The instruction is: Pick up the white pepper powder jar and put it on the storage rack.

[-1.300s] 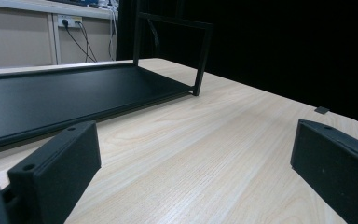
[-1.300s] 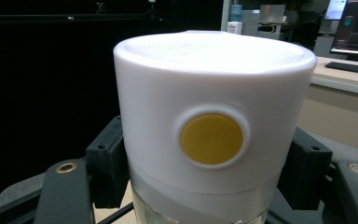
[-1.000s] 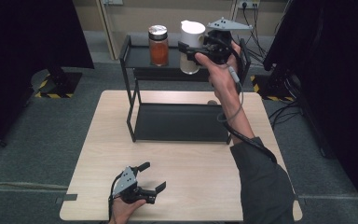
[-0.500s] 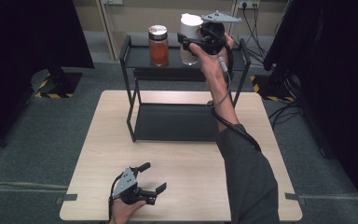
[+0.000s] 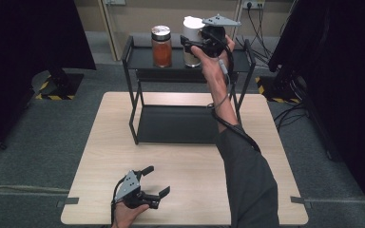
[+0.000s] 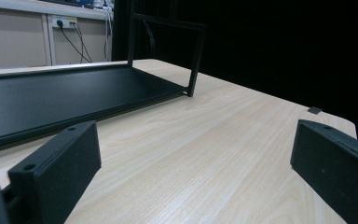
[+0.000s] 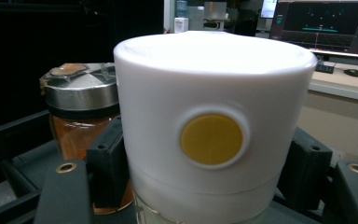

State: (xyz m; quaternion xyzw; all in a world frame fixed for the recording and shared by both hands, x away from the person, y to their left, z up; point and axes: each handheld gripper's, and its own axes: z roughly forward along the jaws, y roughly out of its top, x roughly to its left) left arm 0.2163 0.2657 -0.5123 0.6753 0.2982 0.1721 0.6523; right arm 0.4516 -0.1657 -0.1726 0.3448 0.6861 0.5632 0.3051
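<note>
A jar with a white lid (image 5: 190, 34) is over the top shelf of a black rack (image 5: 138, 59), and my right gripper (image 5: 190, 47) is shut on it from the near side. In the right gripper view the white-lidded jar (image 7: 214, 126) sits between the two black pads (image 7: 105, 163), which press its sides. Whether its base rests on the shelf I cannot tell. An orange-filled jar with a metal lid (image 5: 161, 45) stands just left of it, and that orange jar (image 7: 77, 116) is close beside it. My left gripper (image 5: 158, 180) lies open on the table's front edge, jaws (image 6: 191, 172) wide with nothing between them.
The rack's lower shelf (image 5: 180, 124) lies bare on the light wooden table (image 5: 266, 190); this lower shelf (image 6: 51, 98) stretches ahead of the left jaws. Dark curtains flank both sides. Cables and wall sockets (image 5: 266, 19) lie behind the rack.
My right gripper has carried the white-lidded jar farther back over the top shelf and a little toward the orange jar. The left gripper has stayed where it was.
</note>
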